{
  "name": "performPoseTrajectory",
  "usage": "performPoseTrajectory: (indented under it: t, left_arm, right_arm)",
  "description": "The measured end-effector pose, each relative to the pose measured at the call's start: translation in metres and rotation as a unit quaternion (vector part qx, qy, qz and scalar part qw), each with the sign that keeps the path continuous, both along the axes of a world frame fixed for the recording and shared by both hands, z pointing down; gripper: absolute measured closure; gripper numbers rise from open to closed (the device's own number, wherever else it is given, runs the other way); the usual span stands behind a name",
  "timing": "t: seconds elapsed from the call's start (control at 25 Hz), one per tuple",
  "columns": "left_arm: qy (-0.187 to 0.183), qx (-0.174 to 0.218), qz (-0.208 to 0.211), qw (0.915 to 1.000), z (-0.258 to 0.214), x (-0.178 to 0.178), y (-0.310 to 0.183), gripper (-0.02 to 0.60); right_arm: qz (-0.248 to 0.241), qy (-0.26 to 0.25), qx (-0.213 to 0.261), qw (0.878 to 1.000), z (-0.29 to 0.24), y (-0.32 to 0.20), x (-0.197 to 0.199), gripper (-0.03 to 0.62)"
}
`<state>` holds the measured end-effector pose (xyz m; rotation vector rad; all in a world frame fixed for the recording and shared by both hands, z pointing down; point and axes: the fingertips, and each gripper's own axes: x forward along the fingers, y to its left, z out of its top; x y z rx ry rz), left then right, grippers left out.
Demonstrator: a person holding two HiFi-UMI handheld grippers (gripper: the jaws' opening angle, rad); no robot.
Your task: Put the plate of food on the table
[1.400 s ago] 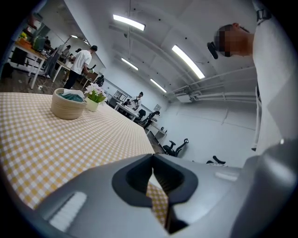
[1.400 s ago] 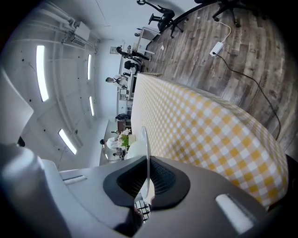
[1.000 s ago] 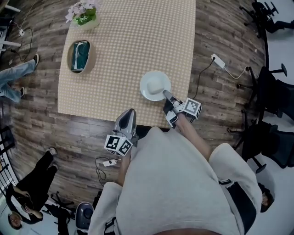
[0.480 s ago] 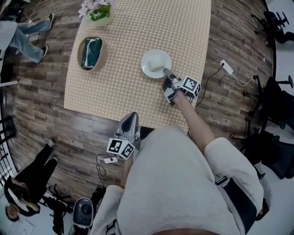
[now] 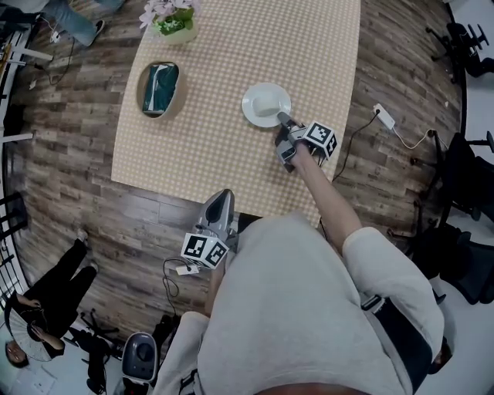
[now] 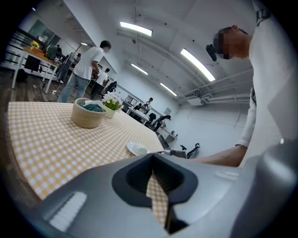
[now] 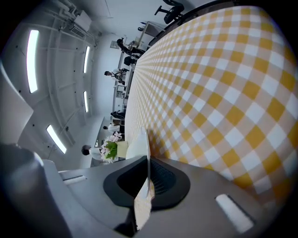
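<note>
**Head view.** White round plate of food [image 5: 266,104] looks set down on the yellow-and-white checked worktop [image 5: 231,46], near its right edge. The right hand-held gripper [image 5: 282,118] pinches the plate's near rim with the arm stretched out. Judged a placing grip, release not yet made. The left hand-held gripper [image 5: 220,202] hangs off the worktop's near edge, well apart from the plate, likely idle. A woven round basket with green cloth [image 5: 160,89] and a pot of pale flowers [image 5: 171,19] stand at the far left, clear of the plate. The food is 1 pale mound, kind not readable.

**Left gripper view.** Left hand-held gripper [image 6: 156,181]: jaws pressed together, nothing in them. A sliver of checked cloth shows past the seam. The plate [image 6: 138,148] is small and low on the cloth beyond. The gripper's housing cuts off the lower frame.

**Right gripper view.** Right hand-held gripper [image 7: 144,186]: jaws clamped on the plate's [image 7: 139,144] thin rim, seen edge-on. The camera is rolled sideways, so the worktop [image 7: 223,93] stands up at the right. Contact between plate base and cloth is hidden behind the housing.
</note>
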<state>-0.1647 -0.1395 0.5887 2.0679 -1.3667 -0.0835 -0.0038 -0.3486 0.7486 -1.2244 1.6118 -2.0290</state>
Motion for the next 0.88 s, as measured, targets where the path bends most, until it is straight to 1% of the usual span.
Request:
performPoseTrajectory:
  t: [0.08,0.24,0.32,0.4,0.52,0.56,0.64,0.8,0.88]
  left_arm:
    - [0.0,0.003,0.0,1.0,-0.001,-0.001,-0.002,0.574]
    - [0.002,0.006,0.0,1.0,-0.003,0.0,0.0,0.574]
    - [0.003,0.007,-0.001,1.0,-0.004,0.0,0.001,0.573]
    - [0.005,0.007,-0.001,1.0,-0.003,-0.001,0.001,0.574]
    - [0.006,0.007,-0.002,1.0,-0.003,-0.003,0.001,0.574]
    - [0.007,0.007,-0.003,0.9999,-0.004,-0.004,0.001,0.574]
    - [0.008,0.008,-0.004,0.9999,-0.004,-0.005,0.001,0.574]
    - [0.012,0.007,-0.001,0.9999,-0.004,-0.004,0.003,0.574]
    - [0.014,0.007,0.001,0.9999,-0.004,-0.002,0.004,0.574]
  right_arm:
    - [-0.002,0.007,-0.001,1.0,0.0,-0.001,-0.001,0.586]
    - [-0.014,0.039,0.009,0.999,-0.003,-0.001,0.002,0.585]
    - [-0.009,0.038,0.006,0.999,-0.002,-0.001,0.003,0.582]
    - [-0.001,0.022,0.002,1.0,-0.001,-0.001,0.002,0.573]
    - [0.005,0.0,0.007,1.0,-0.003,-0.002,0.0,0.508]
    - [0.007,-0.007,0.009,1.0,-0.005,-0.003,0.0,0.502]
    - [0.014,-0.024,0.016,0.999,-0.008,-0.005,-0.001,0.471]
    - [0.023,-0.066,0.037,0.997,-0.016,-0.008,-0.002,0.396]
    - [0.015,-0.081,0.052,0.995,-0.021,-0.008,-0.002,0.367]
